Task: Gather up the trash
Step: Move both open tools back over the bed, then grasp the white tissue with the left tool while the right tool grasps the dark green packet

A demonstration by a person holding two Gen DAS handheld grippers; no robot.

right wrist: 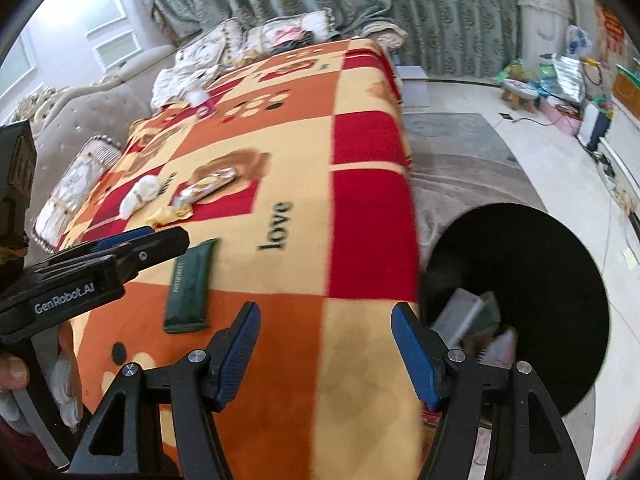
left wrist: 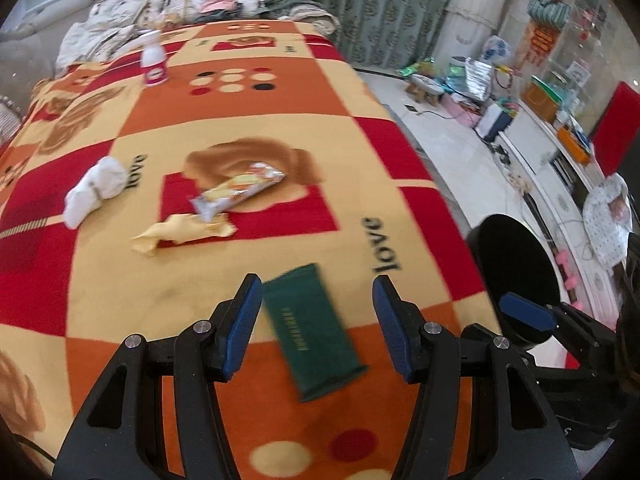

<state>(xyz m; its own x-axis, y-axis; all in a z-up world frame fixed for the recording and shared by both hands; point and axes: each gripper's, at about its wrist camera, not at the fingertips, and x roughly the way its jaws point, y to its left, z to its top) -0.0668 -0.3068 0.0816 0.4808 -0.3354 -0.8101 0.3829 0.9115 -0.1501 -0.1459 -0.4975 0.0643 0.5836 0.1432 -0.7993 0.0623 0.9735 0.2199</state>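
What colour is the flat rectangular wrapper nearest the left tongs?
Dark green flat rectangular wrapper with a gold text strip; clearest in the left wrist view.
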